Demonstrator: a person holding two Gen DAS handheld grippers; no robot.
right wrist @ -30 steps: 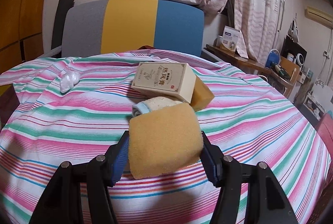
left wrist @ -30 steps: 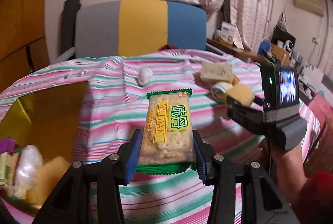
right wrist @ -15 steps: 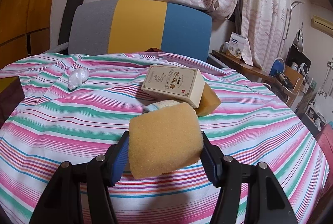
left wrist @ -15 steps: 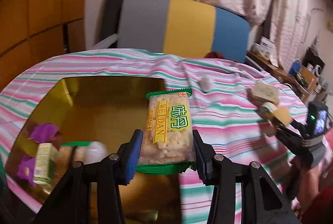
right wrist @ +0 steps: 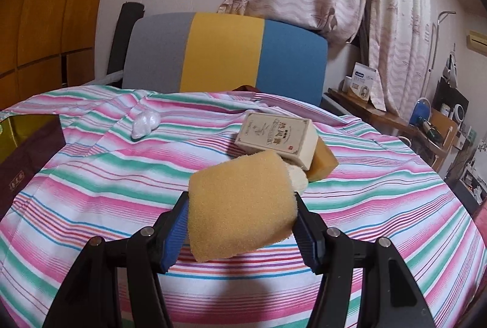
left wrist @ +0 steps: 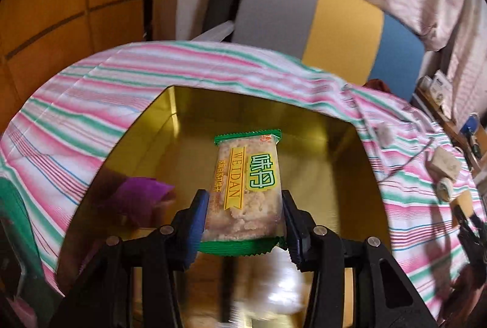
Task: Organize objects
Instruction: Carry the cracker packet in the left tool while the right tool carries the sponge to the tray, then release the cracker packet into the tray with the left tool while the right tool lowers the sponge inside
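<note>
My left gripper is shut on a green-edged snack bar packet and holds it above the open gold-lined box. A purple wrapper lies in the box at the left; other contents at the bottom are blurred. My right gripper is shut on a yellow sponge held above the striped cloth. Behind it lie a cream soap box, a brown block and a cream roll.
A white crumpled wrapper lies on the cloth at the back left. The gold box's corner and dark lid show at the left edge. A grey, yellow and blue chair back stands behind the table. A cluttered shelf is at the right.
My left gripper has swung left with the snack bar, from over the cloth to over the middle of the gold box. My right gripper has stayed shut on the sponge, shifting slightly.
</note>
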